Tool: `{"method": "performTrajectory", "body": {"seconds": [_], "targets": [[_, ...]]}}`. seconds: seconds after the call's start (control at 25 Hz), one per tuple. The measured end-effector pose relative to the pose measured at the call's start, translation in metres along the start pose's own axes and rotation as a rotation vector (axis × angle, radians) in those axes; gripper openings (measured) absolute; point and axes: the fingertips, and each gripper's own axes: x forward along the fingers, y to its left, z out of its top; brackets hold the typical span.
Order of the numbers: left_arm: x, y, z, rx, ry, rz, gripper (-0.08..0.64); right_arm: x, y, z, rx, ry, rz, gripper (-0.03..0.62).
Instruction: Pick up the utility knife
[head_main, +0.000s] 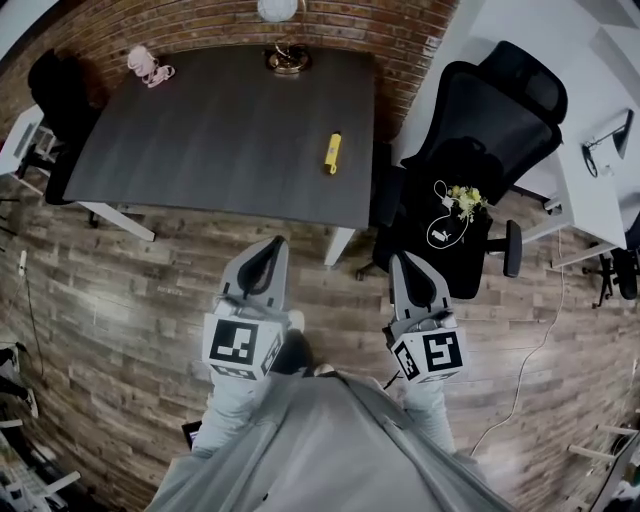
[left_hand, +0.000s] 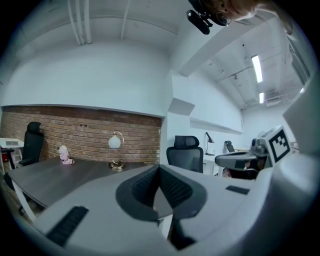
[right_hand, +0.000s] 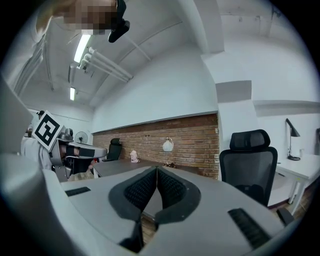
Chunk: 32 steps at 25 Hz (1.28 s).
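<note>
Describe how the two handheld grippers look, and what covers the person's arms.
The left gripper and right gripper are pale grey moulded shells tapering forward, with black ribbed pads inside the jaws. Each carries a white cube printed with black square markers. Light grey sleeves cover both arms.

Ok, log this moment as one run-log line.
utility knife: untouched, lying on table, near its right edge in head view | left gripper: shut, empty | right gripper: shut, empty | both: short of table

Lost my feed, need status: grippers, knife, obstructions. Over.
Left gripper and right gripper shut, empty, short of table. Utility knife untouched near its right edge. Office chair alongside, off path.
</note>
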Motion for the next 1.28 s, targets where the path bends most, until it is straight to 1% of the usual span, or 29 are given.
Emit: {"method": "performTrajectory", "body": {"seconds": [0.28,0.4,0.56,0.92,1.12,1.28], "targets": [[0.059,0.063,0.010,-0.014,-0.001,-0.027,0.018,0.081,-0.011,0.013,0.003,0.004,-0.025,0.018],[0.076,0.084,0.009,-0.010,0.006,-0.039,0.018,0.104,-0.014,0.013,0.008,0.009,-0.046,0.018],[0.088,0.104,0.002,-0.008,0.024,-0.060,0.018,0.123,-0.011,0.010,0.016,0.024,-0.078,0.018],[0.103,0.122,-0.017,-0.041,0.059,-0.089,0.018,0.143,-0.010,-0.004,0.032,0.077,-0.113,0.018],[0.125,0.128,-0.019,-0.051,0.057,-0.081,0.018,0.160,-0.022,-0.010,0.030,0.087,-0.105,0.018],[0.150,0.136,-0.015,-0.047,0.052,-0.072,0.018,0.185,-0.039,-0.009,0.030,0.080,-0.094,0.018]]}}
